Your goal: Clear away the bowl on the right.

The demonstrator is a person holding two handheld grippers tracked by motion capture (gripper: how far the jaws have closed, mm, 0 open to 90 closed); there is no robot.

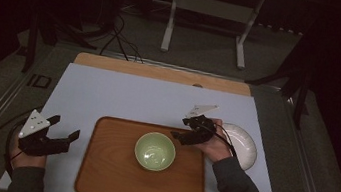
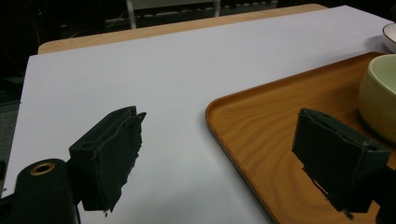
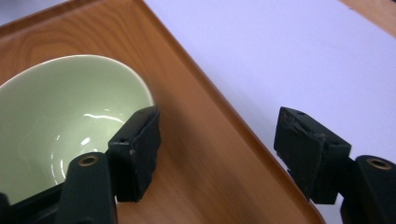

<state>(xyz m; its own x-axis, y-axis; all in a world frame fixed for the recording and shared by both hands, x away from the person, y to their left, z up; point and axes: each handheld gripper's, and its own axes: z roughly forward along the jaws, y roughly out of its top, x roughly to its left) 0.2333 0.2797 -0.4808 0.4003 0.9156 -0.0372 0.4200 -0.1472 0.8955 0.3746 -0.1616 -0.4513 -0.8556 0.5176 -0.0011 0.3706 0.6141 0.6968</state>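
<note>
A pale green bowl (image 1: 154, 150) stands empty near the middle of a wooden tray (image 1: 106, 178) on the white table sheet. My right gripper (image 1: 181, 129) hovers open over the tray's far right corner, just beside the bowl (image 3: 60, 121); the tray rim (image 3: 205, 88) runs between its jaws. My left gripper (image 1: 64, 129) is open left of the tray, above the white sheet; one jaw reaches over the tray's left edge (image 2: 224, 140), and the bowl (image 2: 378, 102) sits at the right of that view.
A white plate (image 1: 245, 144) lies on the sheet right of the tray, partly behind my right hand; its rim (image 2: 390, 37) shows in the left gripper view. The table's wooden far edge (image 1: 161, 72) lies beyond the sheet. Cables and a stand are on the floor behind.
</note>
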